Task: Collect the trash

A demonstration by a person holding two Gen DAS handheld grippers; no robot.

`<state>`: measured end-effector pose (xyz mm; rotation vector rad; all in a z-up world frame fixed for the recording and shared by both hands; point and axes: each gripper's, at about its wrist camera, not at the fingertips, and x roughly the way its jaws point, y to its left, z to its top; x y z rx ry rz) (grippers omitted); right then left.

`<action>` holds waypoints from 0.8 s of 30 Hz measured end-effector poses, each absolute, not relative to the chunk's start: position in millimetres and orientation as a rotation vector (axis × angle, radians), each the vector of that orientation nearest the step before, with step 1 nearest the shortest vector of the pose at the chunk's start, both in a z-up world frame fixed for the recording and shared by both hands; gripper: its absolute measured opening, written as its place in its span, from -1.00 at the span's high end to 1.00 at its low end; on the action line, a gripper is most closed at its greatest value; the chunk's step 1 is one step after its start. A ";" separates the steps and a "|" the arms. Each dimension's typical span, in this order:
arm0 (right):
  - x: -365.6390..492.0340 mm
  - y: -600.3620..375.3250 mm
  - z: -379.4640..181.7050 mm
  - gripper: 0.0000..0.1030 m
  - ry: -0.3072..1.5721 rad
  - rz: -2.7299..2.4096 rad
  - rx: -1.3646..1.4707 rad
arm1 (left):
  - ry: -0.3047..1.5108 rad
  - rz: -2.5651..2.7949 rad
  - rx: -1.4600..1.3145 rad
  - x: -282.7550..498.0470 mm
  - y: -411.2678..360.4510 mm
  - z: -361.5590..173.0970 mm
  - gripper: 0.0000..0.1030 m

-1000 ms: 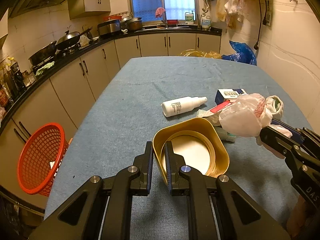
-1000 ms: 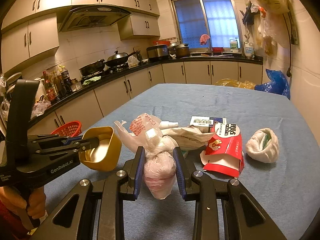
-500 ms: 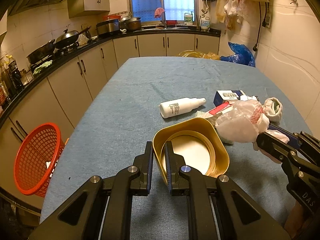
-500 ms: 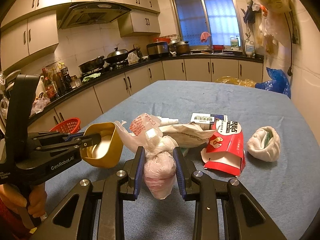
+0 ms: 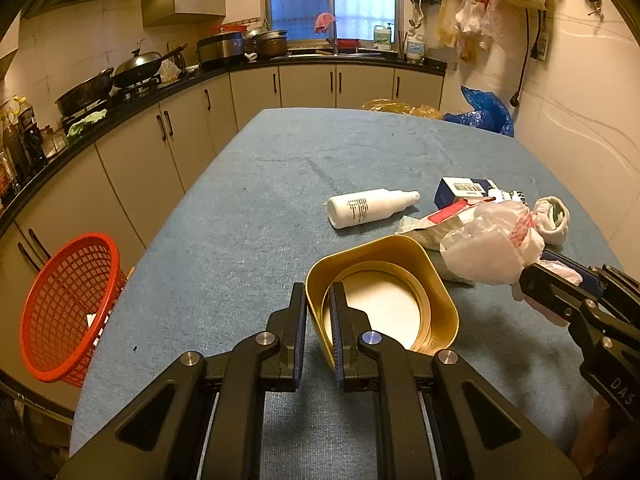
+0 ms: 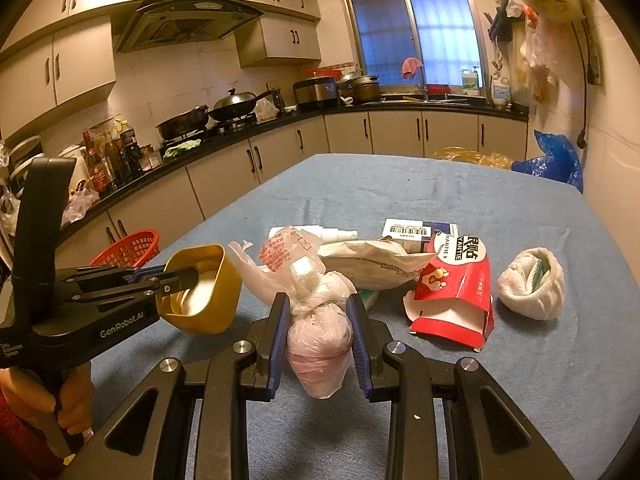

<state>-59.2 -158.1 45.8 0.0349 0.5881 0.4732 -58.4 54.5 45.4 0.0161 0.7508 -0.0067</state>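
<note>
Trash lay clustered on the right half of the blue-covered desk (image 5: 248,208), in a dim kitchen. The left tongs (image 5: 318,312) were clamped on the near wall of a gold-coloured tin (image 5: 384,300), one finger inside the rim and one outside; the tin appeared lifted clear of the desk in the right wrist view, its open side tilted toward the camera that carried it, with a round pale lid or liner visible inside. The right tongs (image 6: 318,322) were clamped on a knotted plastic bag (image 6: 316,344) holding a pinkish bundle, the blue pads pressing on both sides and the bag's loose top standing up between the fingers. Beyond the bag lay a white spray bottle (image 5: 370,207) on its side, a blue and white box (image 5: 464,192) with a barcode, a crumpled paper packet (image 6: 372,266), a torn red carton (image 6: 454,300) and a balled white cloth (image 6: 530,284), the last set apart to the right of the carton. A red mesh basket (image 5: 68,308) stood off the left edge of the desk, below its level, beside the cabinets. A person's hand (image 6: 74,404) gripped the handle of the left tongs.
</note>
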 end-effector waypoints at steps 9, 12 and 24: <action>-59.2 -158.4 44.4 0.39 0.593 0.474 0.041 | 0.749 -0.003 0.010 -59.2 57.3 43.3 0.79; -59.7 -158.7 44.5 0.39 0.584 0.477 0.040 | 0.745 0.001 0.009 -59.8 58.0 43.7 0.79; -66.6 -161.3 47.1 0.39 0.553 0.463 0.041 | 0.748 0.001 0.029 -70.8 54.3 44.5 0.79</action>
